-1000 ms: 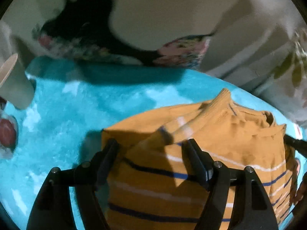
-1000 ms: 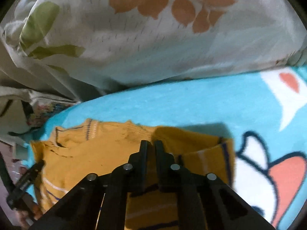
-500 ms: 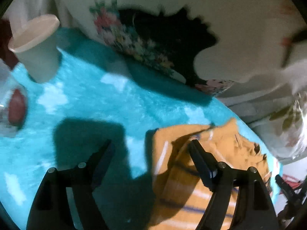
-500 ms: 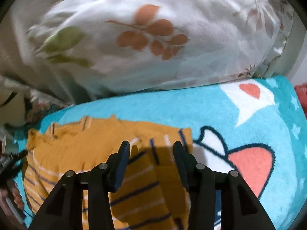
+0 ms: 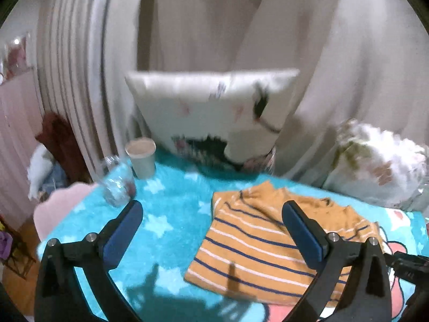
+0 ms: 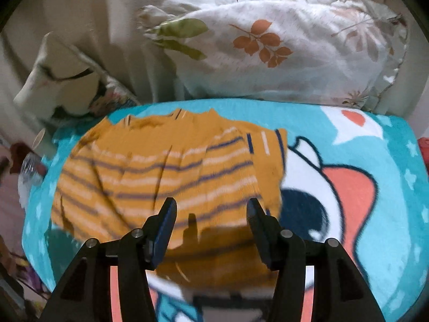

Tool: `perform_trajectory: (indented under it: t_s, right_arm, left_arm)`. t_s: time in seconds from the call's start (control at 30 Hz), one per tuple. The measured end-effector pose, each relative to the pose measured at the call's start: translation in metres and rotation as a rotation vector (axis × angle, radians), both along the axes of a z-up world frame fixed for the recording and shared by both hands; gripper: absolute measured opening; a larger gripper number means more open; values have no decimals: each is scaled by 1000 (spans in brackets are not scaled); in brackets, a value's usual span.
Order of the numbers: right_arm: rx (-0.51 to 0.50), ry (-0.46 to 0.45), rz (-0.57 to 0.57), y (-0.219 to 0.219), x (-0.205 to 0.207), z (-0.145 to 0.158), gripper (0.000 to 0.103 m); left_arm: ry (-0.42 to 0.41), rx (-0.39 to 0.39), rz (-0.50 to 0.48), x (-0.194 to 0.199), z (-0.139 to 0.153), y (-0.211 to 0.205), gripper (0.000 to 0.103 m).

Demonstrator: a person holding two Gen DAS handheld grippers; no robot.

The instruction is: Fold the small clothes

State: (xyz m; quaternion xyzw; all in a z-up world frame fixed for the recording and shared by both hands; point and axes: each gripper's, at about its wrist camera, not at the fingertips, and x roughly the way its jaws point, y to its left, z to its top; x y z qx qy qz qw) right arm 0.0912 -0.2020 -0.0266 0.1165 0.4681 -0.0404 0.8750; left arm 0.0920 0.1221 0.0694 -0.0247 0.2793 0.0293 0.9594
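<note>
A small orange shirt with navy and white stripes (image 5: 257, 244) lies on the turquoise cartoon blanket (image 5: 171, 214), both sleeves folded in over its body. It also shows in the right wrist view (image 6: 166, 171). My left gripper (image 5: 213, 224) is open and empty, raised above the shirt's left side. My right gripper (image 6: 211, 217) is open and empty, raised above the shirt's lower edge. Neither gripper touches the cloth.
A paper cup (image 5: 140, 157) and a clear glass jar (image 5: 116, 185) stand on the blanket's far left. A white cushion (image 5: 214, 112) and a leaf-print pillow (image 6: 273, 45) lean against the curtain behind. A pink stool (image 5: 61, 204) stands beside the left edge.
Both grippers let go of the sleeves and opened. Both then pulled up and back from the shirt, which now lies with its sleeves folded in.
</note>
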Motion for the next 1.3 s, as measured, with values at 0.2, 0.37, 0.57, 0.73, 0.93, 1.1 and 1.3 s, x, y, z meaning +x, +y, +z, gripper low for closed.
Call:
perform_trajectory:
  t_s: [0.2,0.37,0.57,0.73,0.93,1.1,1.3]
  right_arm:
    - [-112,-56,42,9,-51,30,63]
    - [-193,-97,46,14,-85,54,66]
    - [-256,-92,10,14,-111,73,67]
    - [-286,-88,-13,12,-121,83,67]
    - [-316,-97,-14,15,-129,95,71]
    - [-340,-96,-11,14,-132,98,71]
    - [-361,-92,-15,10,-137,100,73]
  left_arm:
    - [71,-44,-78,-43,15,-31,103]
    - [134,4,-107,-65,7,-59,103]
    - [172,51,-135,-85,7,-81,103]
    - [176,52,-153,-93,13,-86,103]
    - [173,64,-165,-102,17,-93,103]
    - [183,78,-168,-105,17,-99,103]
    - [202,89,-178,-107,14,-110,103]
